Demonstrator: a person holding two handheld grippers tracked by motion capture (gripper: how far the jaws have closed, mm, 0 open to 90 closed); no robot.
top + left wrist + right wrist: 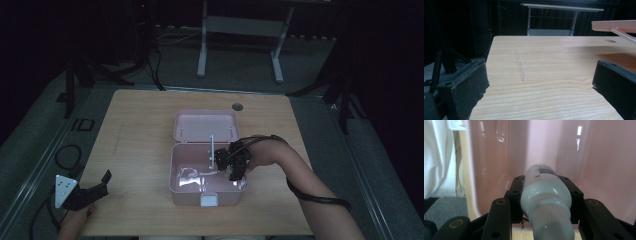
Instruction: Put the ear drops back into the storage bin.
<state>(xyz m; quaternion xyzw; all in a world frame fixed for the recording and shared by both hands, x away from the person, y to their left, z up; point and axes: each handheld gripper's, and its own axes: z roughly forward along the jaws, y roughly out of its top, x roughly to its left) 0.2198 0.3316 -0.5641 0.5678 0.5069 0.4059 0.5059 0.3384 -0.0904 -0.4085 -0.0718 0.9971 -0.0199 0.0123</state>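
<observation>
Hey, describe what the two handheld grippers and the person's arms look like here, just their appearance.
Both grippers are black with two thick jaws. The left gripper carries a grey three-cornered plate with small dots. The right gripper has bolt holes and brass-ringed pivots along its jaws, seen in the right gripper view, and a black cable loops over the forearm. The forearms are bare, no sleeves in view.
</observation>
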